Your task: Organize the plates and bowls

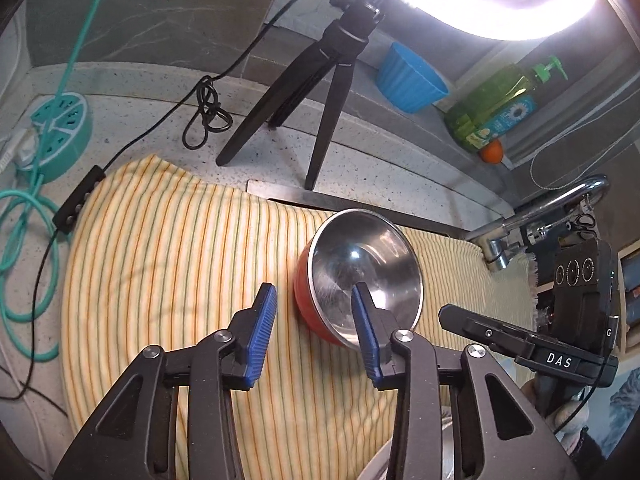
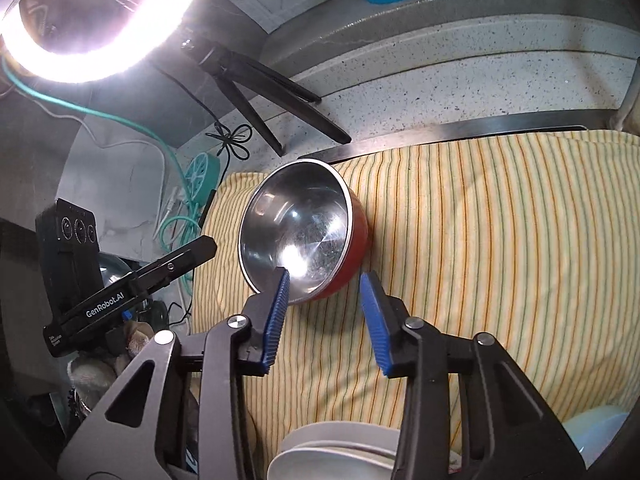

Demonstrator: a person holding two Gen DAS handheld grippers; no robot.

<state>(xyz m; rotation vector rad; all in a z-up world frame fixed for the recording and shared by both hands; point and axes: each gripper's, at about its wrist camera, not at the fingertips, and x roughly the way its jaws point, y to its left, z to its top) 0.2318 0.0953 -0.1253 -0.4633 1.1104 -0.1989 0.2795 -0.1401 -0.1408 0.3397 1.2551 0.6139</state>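
A steel bowl with a red outside (image 1: 360, 264) (image 2: 296, 224) lies tilted on a yellow striped cloth (image 1: 160, 240) (image 2: 480, 220). My left gripper (image 1: 313, 288) is open and straddles the bowl's near left wall, with one blue pad inside the bowl and the other out over the cloth, clear of the bowl. My right gripper (image 2: 326, 276) is open astride the bowl's near right wall, one pad inside and one outside. Neither pair of pads visibly presses on the wall. White plates (image 2: 332, 456) are stacked below my right gripper, with a pale blue bowl (image 2: 596, 432) beside them.
A black tripod (image 1: 320, 92) with a bright ring light (image 1: 500, 4) stands on the speckled counter behind the cloth. A blue ribbed cup (image 1: 408, 80), a green soap bottle (image 1: 496, 104) and a faucet (image 1: 552, 208) are at the right. A teal power strip (image 1: 60, 128) and cables lie left.
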